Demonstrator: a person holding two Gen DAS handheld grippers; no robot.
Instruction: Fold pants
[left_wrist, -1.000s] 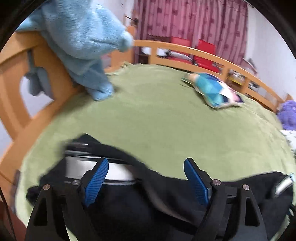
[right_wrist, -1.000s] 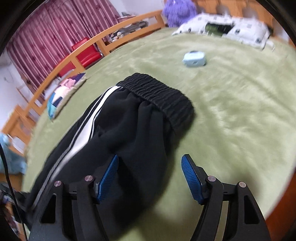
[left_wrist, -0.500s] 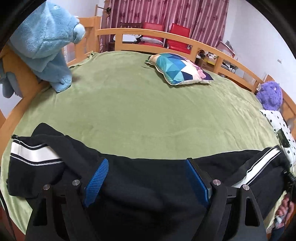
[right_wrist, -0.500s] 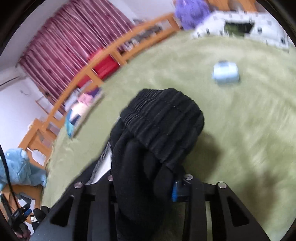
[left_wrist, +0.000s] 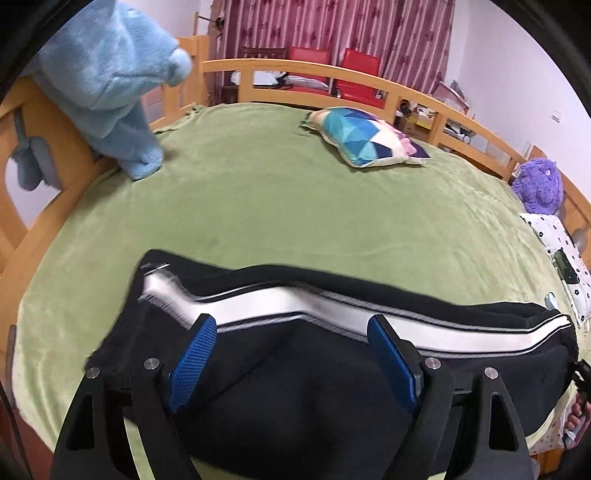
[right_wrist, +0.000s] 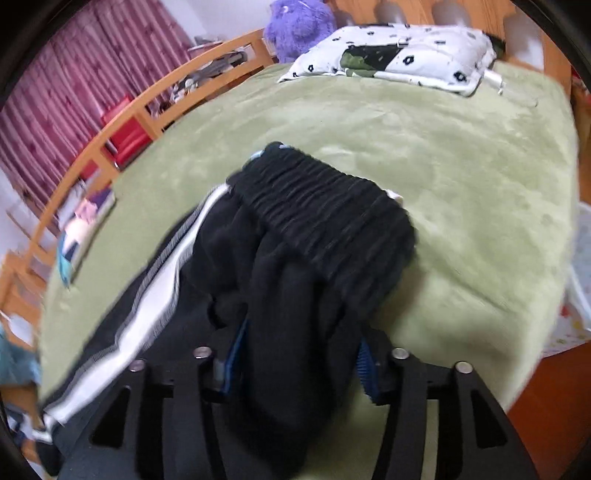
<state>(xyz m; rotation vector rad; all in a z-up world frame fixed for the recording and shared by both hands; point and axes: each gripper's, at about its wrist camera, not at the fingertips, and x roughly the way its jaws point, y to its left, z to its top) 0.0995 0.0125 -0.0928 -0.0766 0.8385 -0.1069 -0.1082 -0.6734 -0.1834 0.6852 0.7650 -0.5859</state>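
The black fleece pants with a white side stripe (left_wrist: 332, 354) lie along the near edge of the green bed (left_wrist: 295, 221), the right hand-held gripper (right_wrist: 295, 373) clamped on fabric just below the waistband and the left hand-held gripper (left_wrist: 291, 362) spread wide over a leg gripping nothing, so I judge the fold just beginning, with the left needing to close before both carry the cloth over.

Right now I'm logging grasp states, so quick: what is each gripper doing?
Left gripper: jaws open, over the black pants, gripping nothing.
Right gripper: jaws closed on the pants below the waistband.

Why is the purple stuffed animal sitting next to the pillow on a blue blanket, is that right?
Not quite. The blanket is green, not blue. The right wrist view shows the purple stuffed animal beside the pillow on it.
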